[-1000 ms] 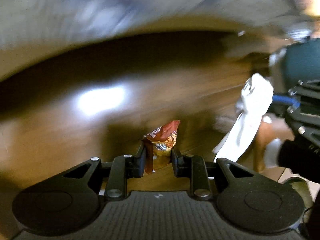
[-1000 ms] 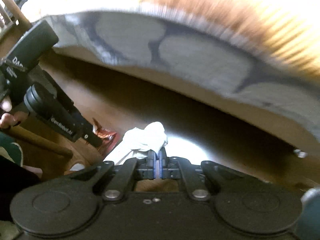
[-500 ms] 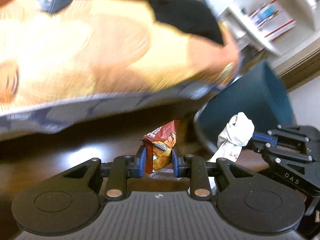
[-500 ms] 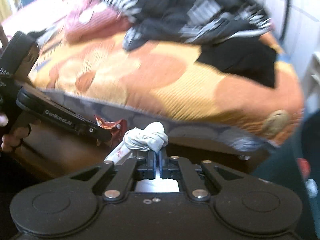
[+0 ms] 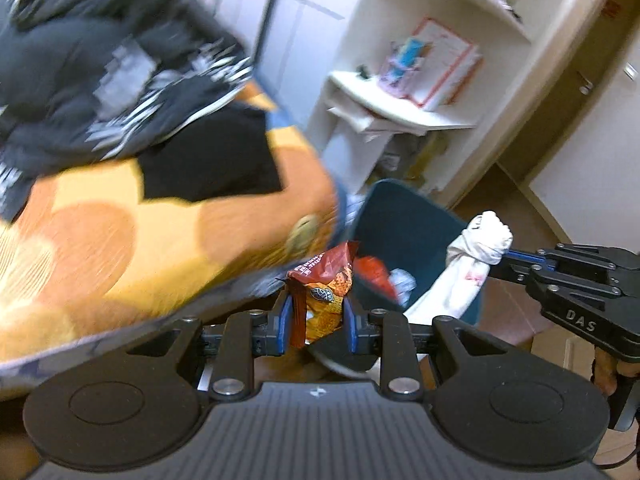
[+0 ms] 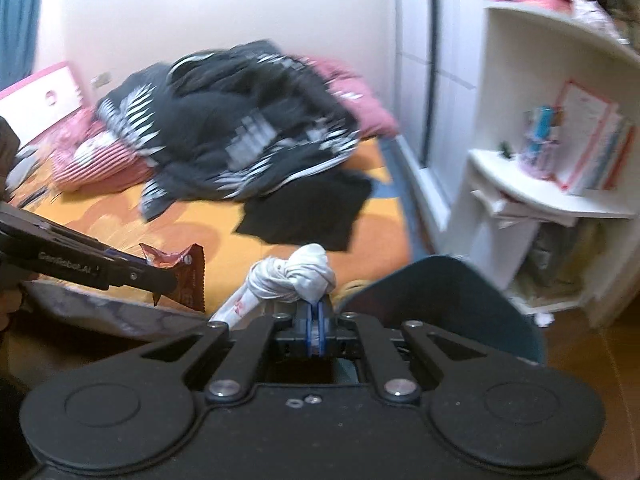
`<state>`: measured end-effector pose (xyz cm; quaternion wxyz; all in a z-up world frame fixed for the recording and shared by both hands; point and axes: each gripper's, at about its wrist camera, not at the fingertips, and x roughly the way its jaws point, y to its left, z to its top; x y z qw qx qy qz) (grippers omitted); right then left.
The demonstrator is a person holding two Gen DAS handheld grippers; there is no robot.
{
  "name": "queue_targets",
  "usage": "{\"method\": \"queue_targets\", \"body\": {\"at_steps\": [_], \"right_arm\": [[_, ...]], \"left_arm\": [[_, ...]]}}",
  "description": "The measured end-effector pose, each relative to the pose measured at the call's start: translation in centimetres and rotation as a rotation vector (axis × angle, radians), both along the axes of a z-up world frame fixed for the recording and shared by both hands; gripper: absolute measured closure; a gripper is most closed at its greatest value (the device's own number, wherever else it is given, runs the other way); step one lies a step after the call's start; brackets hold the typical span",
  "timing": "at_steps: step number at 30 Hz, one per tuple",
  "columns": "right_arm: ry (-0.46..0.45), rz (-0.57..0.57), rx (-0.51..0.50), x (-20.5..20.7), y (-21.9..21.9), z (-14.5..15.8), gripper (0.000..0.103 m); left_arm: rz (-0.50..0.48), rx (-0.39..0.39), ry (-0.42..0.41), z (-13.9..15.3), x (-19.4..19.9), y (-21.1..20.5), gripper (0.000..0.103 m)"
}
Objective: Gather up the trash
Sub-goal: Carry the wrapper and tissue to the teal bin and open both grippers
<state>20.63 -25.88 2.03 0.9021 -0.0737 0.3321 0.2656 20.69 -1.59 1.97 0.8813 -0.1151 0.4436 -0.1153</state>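
Observation:
My left gripper (image 5: 315,320) is shut on a red and orange snack wrapper (image 5: 325,280), which sticks up between the blue pads. My right gripper (image 6: 315,322) is shut on a knotted white plastic bag (image 6: 294,276); the bag's tail hangs down to the left. Each gripper shows in the other's view: the right gripper (image 5: 508,258) with the white bag (image 5: 480,244) at the right, the left gripper (image 6: 168,280) with the wrapper (image 6: 184,276) at the left. A dark blue trash bin (image 5: 404,224) stands just beyond both, with red and white trash inside. In the right wrist view the bin (image 6: 444,300) is right of the bag.
A bed with an orange patterned cover (image 6: 208,224) and a heap of dark clothes (image 6: 240,136) fills the left. A white shelf unit (image 6: 560,184) with books and papers stands at the right, behind the bin. Wooden floor (image 5: 516,312) shows by the bin.
Both grippers have risen from the wooden floor, each still holding its trash. The bed, the shelf and the blue bin have come into view.

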Motion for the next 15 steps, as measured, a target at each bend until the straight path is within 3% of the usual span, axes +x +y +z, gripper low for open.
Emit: {"method": "queue_targets", "body": {"at_steps": [8, 15], "right_arm": [[-0.053, -0.127, 0.014, 2.0, -6.5, 1.7, 0.1], [-0.071, -0.216, -0.027, 4.5, -10.1, 1.3, 0.1]], "left_arm": [[-0.105, 0.036, -0.051, 2.5, 4.5, -8.3, 0.078], [-0.178, 0.031, -0.048, 1.9, 8.6, -13.6, 0.077]]}}
